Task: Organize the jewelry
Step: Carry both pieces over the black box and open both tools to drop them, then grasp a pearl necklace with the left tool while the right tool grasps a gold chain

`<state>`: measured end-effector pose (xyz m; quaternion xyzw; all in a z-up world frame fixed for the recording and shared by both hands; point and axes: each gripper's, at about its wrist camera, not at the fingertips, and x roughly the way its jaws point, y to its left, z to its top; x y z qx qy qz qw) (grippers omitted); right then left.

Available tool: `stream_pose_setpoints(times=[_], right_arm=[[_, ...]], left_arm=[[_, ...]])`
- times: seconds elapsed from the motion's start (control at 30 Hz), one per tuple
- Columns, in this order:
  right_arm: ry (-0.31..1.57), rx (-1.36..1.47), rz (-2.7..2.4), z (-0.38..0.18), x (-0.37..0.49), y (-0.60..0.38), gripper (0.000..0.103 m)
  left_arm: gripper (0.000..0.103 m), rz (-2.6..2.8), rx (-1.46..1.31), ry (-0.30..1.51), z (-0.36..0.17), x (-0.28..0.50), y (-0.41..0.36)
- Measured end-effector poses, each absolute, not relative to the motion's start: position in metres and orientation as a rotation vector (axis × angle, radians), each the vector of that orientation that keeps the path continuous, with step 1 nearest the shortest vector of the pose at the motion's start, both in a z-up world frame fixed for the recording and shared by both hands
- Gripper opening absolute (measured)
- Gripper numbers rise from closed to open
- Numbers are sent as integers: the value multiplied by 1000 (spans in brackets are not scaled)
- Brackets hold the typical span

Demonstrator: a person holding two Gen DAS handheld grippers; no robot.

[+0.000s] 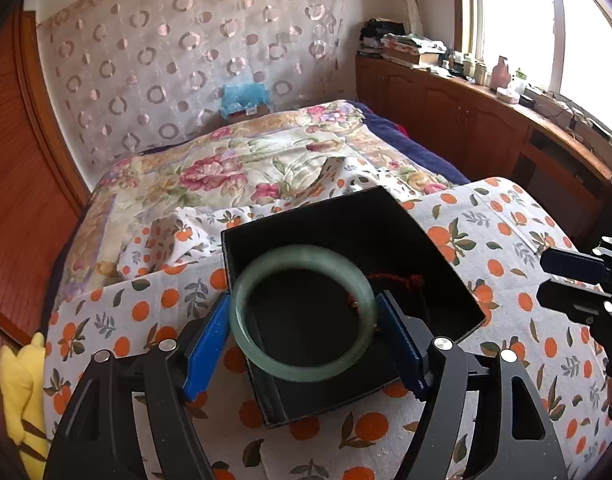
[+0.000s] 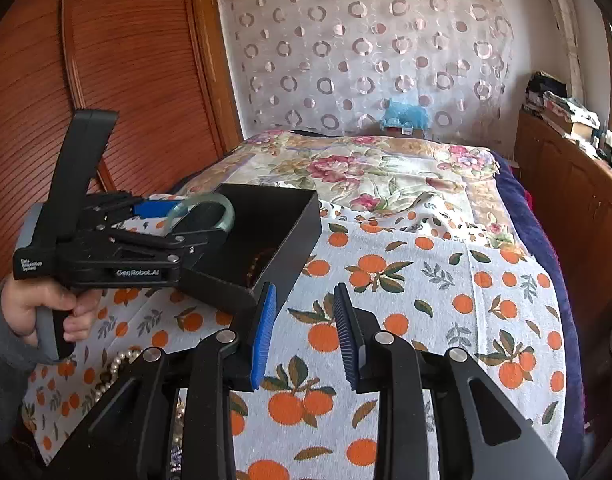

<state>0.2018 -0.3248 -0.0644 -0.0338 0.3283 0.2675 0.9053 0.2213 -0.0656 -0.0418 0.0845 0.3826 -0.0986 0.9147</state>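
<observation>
My left gripper (image 1: 304, 312) is shut on a pale green jade bangle (image 1: 242, 300) and holds it level above the open black box (image 1: 438, 256). A dark red cord piece (image 1: 398, 280) lies inside the box. In the right wrist view the left gripper (image 2: 194, 216) holds the bangle (image 2: 224, 210) over the box (image 2: 302, 236). My right gripper (image 2: 304, 304) is open and empty, beside the box's near right corner. A pearl necklace (image 2: 114, 364) lies on the cloth at lower left.
The box stands on a cloth with an orange-fruit print (image 2: 426, 300) spread over a bed with a floral quilt (image 1: 246, 164). Wooden cabinets (image 1: 446, 116) with clutter run along the right wall. A yellow soft toy (image 1: 18, 392) sits at lower left.
</observation>
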Motion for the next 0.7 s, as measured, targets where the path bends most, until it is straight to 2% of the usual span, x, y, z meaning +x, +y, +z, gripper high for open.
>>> stream_pose_setpoints(times=[0.07,0.37,0.7], right_arm=[[675,-72,557,-65,197,-325,32],[652,-83,617,-65,151,-313,32],[712,-145,626,-86,113,-308,32]], left_arm=[[78,-212,166,784,-42,217,-65],[78,-277,120,751,-35,162,-57],[78,-347,94,702,-23,98,-47]])
